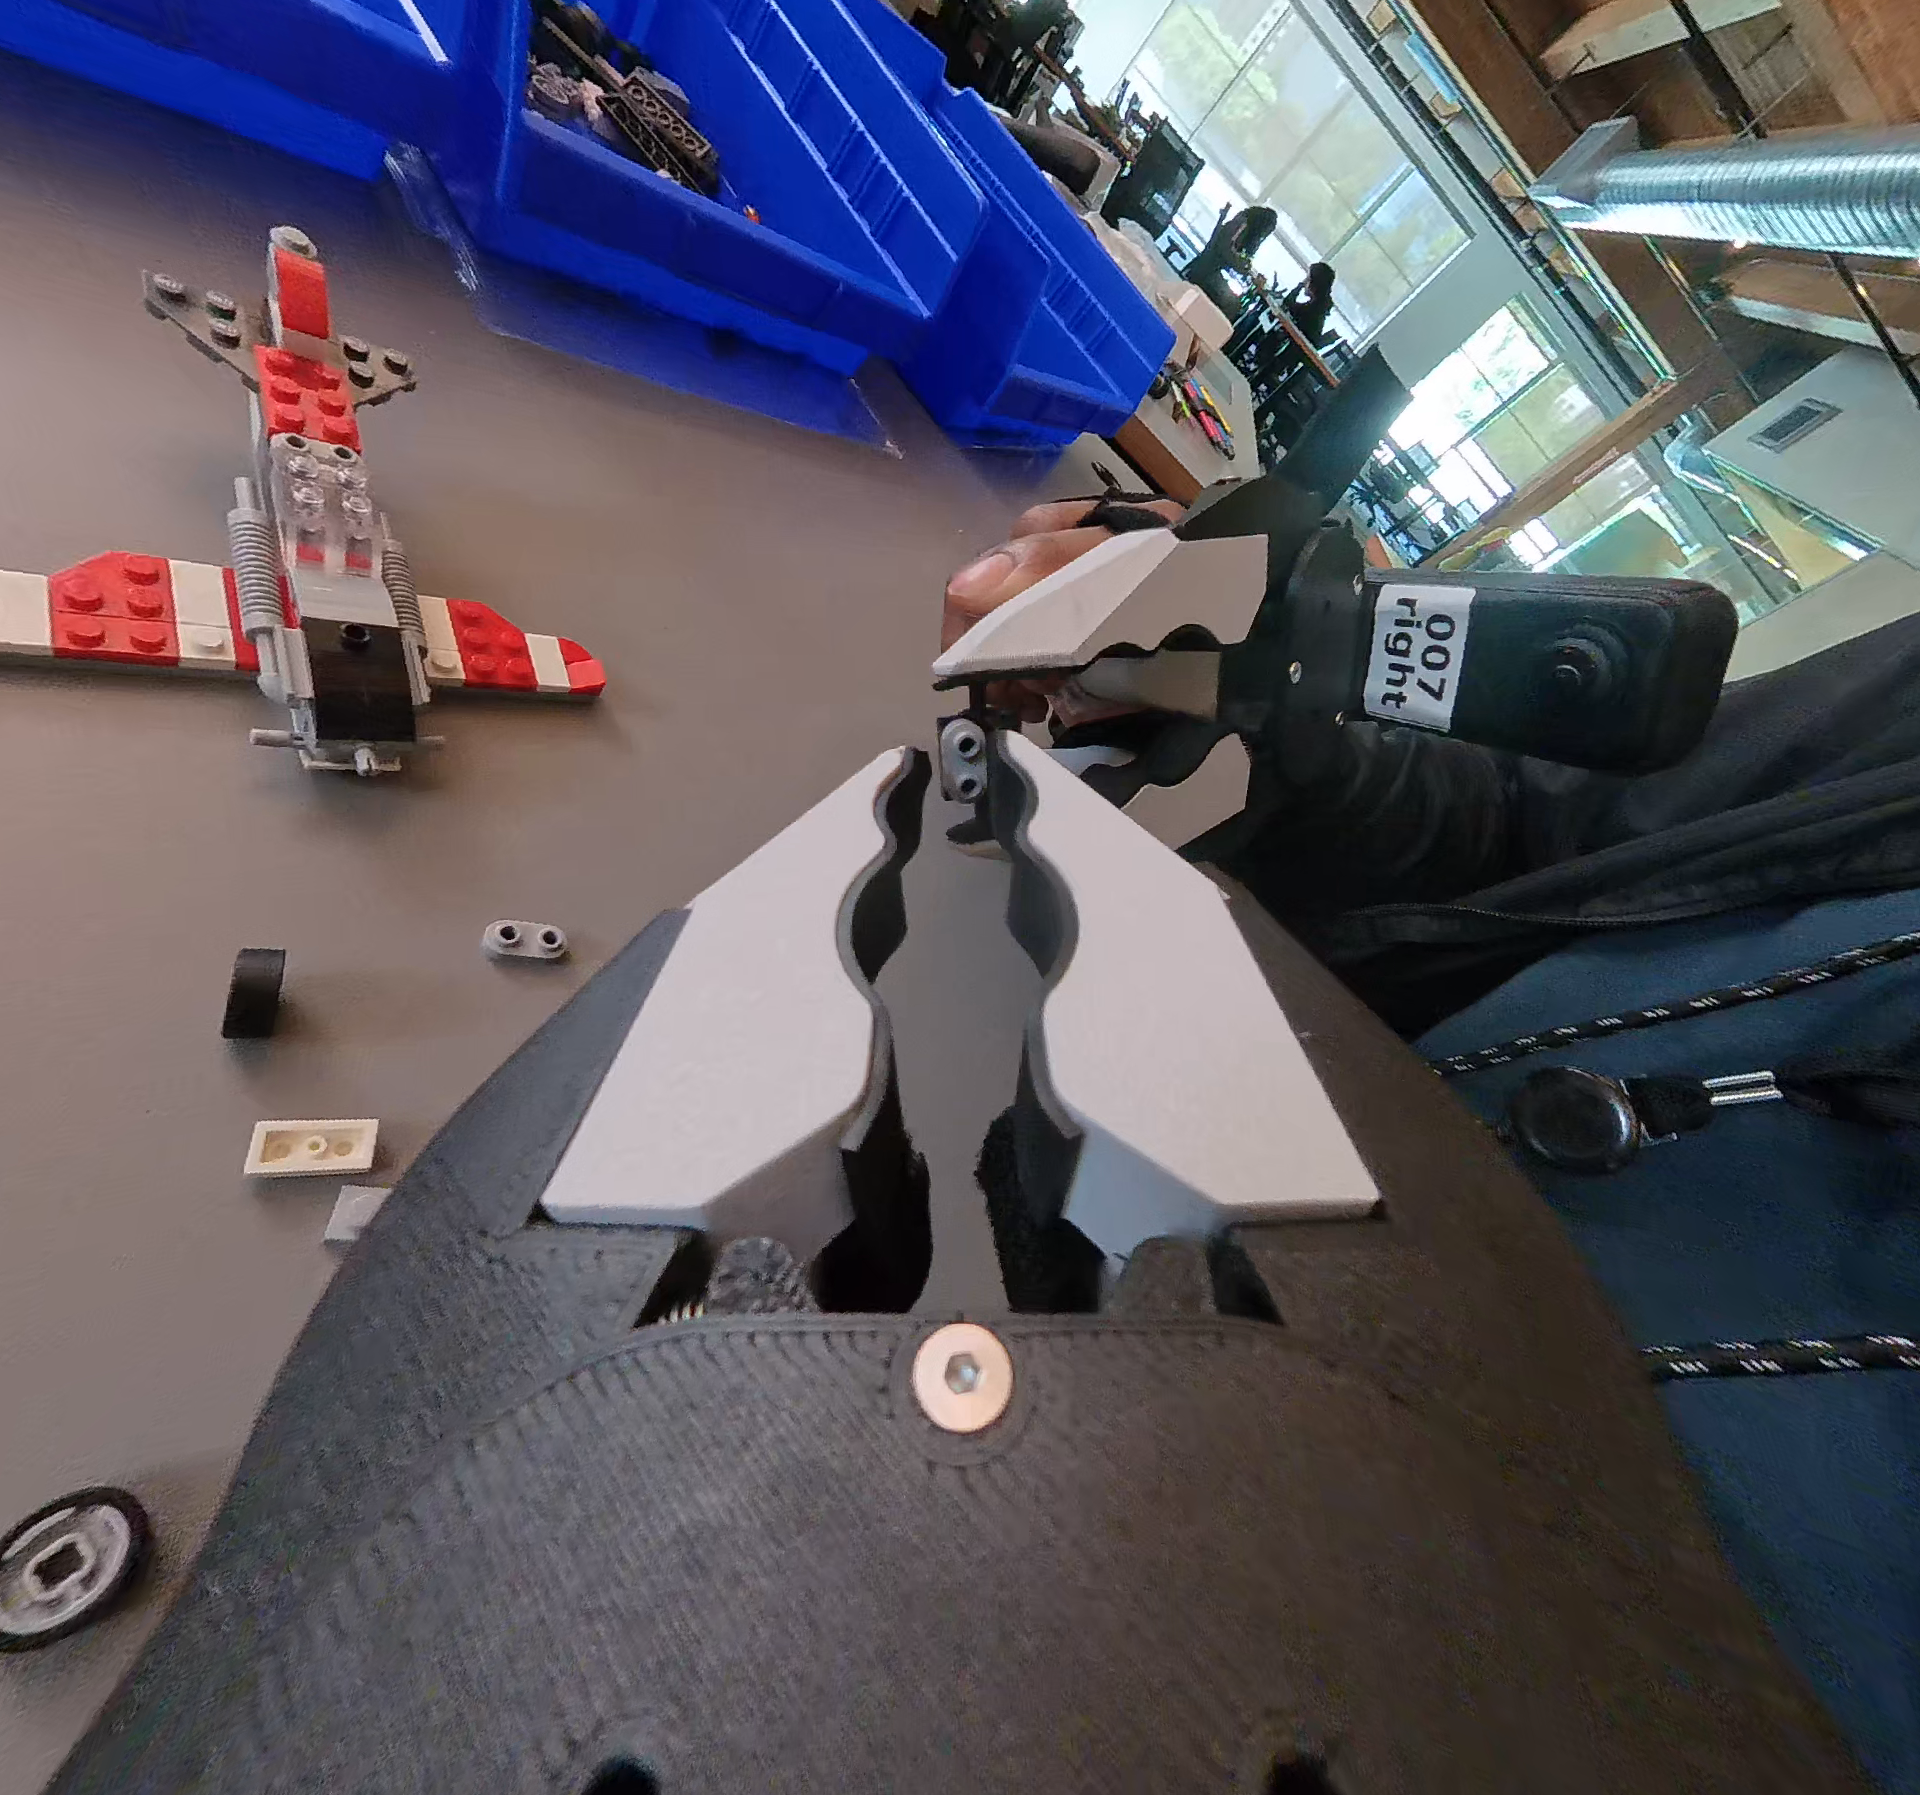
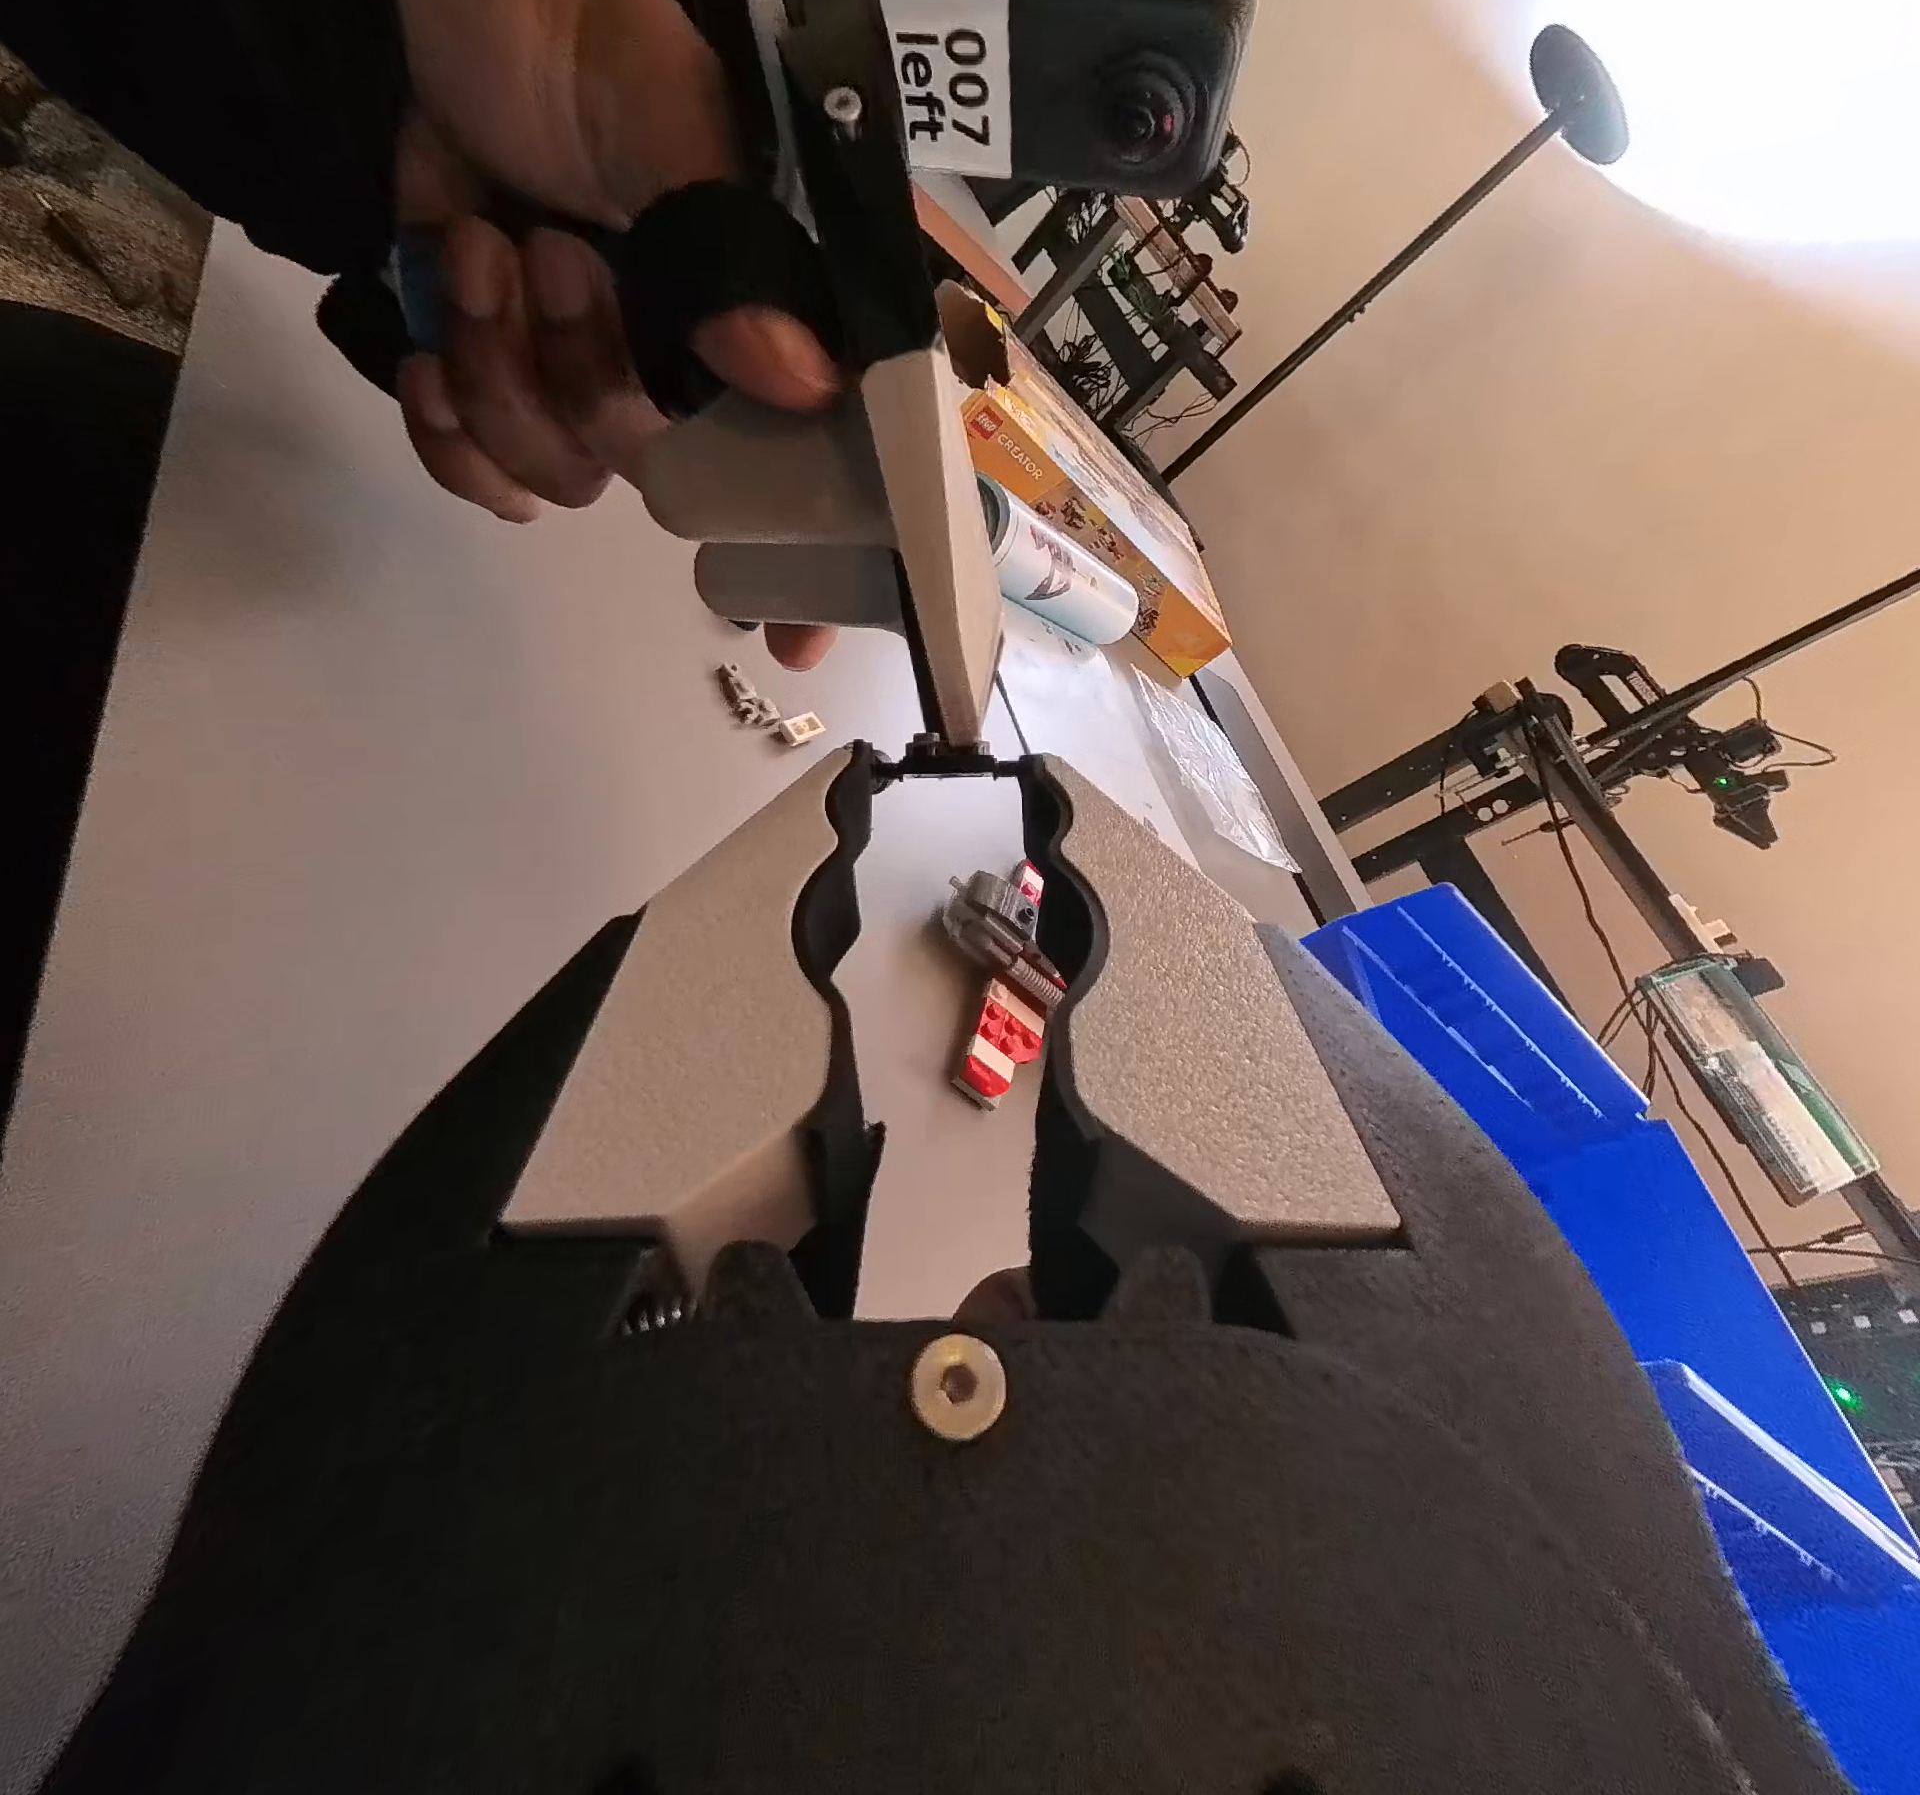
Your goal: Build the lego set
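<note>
A red, white and grey lego plane (image 1: pixel 312 550) lies on the grey table (image 1: pixel 675 602); part of it shows between my right fingers in the right wrist view (image 2: pixel 1003 997). My left gripper (image 1: pixel 964 766) is shut on a small grey two-hole piece (image 1: pixel 961 756), held above the table. My right gripper (image 2: pixel 945 771) is shut on a thin black piece (image 2: pixel 948 764) spanning its tips. The two grippers meet tip to tip: the right gripper (image 1: pixel 971 691) comes in from the right, and the left gripper (image 2: pixel 956 729) presses down onto the black piece.
Blue bins (image 1: pixel 727 135) with dark parts stand behind the plane. Loose parts lie at left: a grey rounded plate (image 1: pixel 525 940), a black tyre (image 1: pixel 252 992), a white plate (image 1: pixel 312 1148), a wheel (image 1: pixel 68 1563). A lego box (image 2: pixel 1091 540) and a plastic bag (image 2: pixel 1205 769) lie beyond. Only a small space, under 4 cm, lies between the two pairs of fingers. Left tips and right tips are each some 9 cm from the grey rounded plate (image 1: pixel 525 940).
</note>
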A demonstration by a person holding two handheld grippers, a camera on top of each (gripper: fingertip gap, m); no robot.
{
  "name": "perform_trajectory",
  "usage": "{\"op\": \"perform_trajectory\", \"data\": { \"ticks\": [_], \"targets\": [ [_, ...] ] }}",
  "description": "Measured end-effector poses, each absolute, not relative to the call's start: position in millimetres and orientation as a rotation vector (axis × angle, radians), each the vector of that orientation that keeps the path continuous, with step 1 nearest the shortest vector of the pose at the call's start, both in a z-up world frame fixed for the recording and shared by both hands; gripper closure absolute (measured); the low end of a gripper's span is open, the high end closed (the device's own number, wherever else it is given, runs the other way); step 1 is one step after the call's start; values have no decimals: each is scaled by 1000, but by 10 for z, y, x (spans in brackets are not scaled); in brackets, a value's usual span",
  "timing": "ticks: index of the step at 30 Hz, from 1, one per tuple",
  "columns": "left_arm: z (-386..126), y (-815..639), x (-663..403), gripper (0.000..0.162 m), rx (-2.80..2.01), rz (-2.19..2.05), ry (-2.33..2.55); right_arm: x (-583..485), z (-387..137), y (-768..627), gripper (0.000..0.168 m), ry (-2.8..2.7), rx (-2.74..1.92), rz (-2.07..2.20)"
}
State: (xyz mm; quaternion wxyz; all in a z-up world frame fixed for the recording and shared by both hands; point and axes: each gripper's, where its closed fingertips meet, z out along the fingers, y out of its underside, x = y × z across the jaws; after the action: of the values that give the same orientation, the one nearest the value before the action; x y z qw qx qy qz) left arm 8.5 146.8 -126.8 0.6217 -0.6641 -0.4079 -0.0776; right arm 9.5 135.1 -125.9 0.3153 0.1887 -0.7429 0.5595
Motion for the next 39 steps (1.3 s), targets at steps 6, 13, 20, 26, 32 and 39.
{"op": "perform_trajectory", "data": {
  "ticks": [6,13,20,26,32,39],
  "targets": [
    [-1271,1493,83,154,-1504,-193,-939,85,-1275,1363,138,-1960,498,1471],
    [-1286,1463,58,155,-1522,-165,-951,73,-1284,1345,139,-1958,495,1450],
    [-1290,1440,49,155,-1521,-162,-962,58,-1291,1331,138,-1941,501,1411],
    [-1286,1426,53,155,-1518,-170,-962,54,-1290,1326,138,-1936,503,1404],
    [-1215,1046,-81,162,-1417,-103,-1023,-140,-1188,1488,168,-1918,395,1441],
    [-1390,1211,-34,162,-1481,-167,-1032,-150,-1404,1441,168,-2019,415,1403]
  ]
}}
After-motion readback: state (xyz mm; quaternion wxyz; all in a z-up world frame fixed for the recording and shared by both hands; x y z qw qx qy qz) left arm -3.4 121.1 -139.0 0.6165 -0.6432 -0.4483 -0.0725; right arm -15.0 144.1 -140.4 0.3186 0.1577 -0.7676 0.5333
